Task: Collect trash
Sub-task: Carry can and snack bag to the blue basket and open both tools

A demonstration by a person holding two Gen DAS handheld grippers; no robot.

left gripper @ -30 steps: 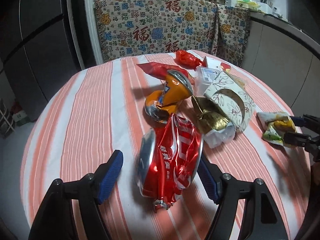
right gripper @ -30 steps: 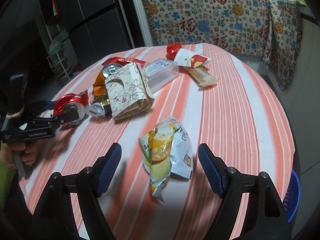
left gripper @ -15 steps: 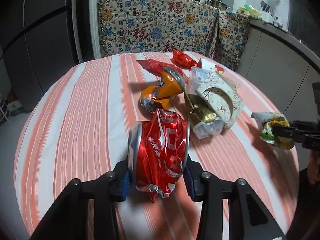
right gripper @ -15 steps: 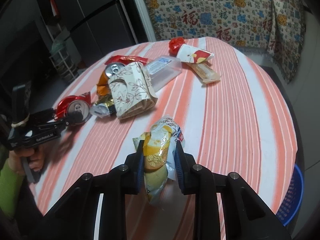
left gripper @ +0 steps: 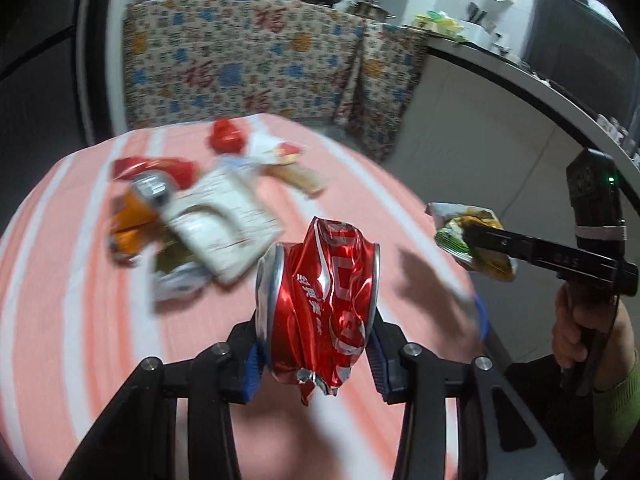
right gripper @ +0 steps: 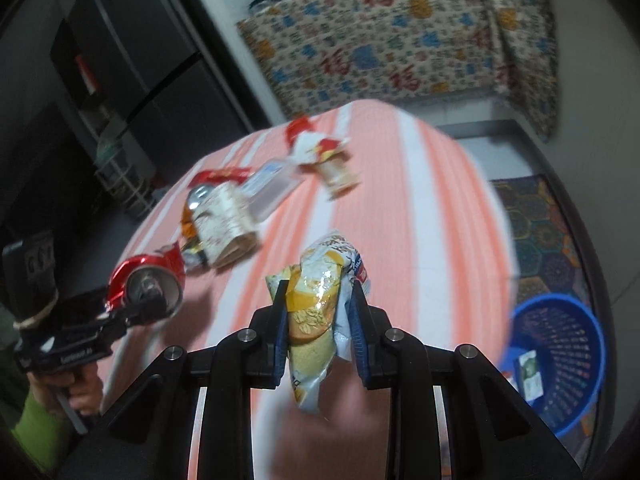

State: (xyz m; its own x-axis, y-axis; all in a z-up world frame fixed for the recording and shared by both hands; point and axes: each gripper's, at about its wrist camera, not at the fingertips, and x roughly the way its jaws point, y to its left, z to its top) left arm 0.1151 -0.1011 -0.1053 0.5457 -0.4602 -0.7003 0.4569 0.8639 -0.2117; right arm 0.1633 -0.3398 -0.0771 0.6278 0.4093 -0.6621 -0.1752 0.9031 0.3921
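Note:
My left gripper [left gripper: 316, 356] is shut on a crushed red can [left gripper: 320, 300] and holds it above the striped round table [left gripper: 80, 320]. The can also shows in the right wrist view [right gripper: 146, 280]. My right gripper [right gripper: 320, 328] is shut on a yellow and white snack wrapper [right gripper: 320, 300], lifted off the table; it also shows in the left wrist view [left gripper: 472, 240]. More trash lies on the table: an orange crushed can [left gripper: 132, 220], a patterned paper box [left gripper: 220, 220], a clear plastic box [right gripper: 272, 188], red wrappers [left gripper: 226, 138].
A blue basket [right gripper: 560, 360] stands on the floor to the right of the table, with a small carton inside. A patterned cloth covers the counter [left gripper: 248, 64] behind. A patterned mat [right gripper: 536, 220] lies on the floor.
Both grippers have closed on their items and lifted them off the table. Both views have swung to the right, and the blue basket has come into view.

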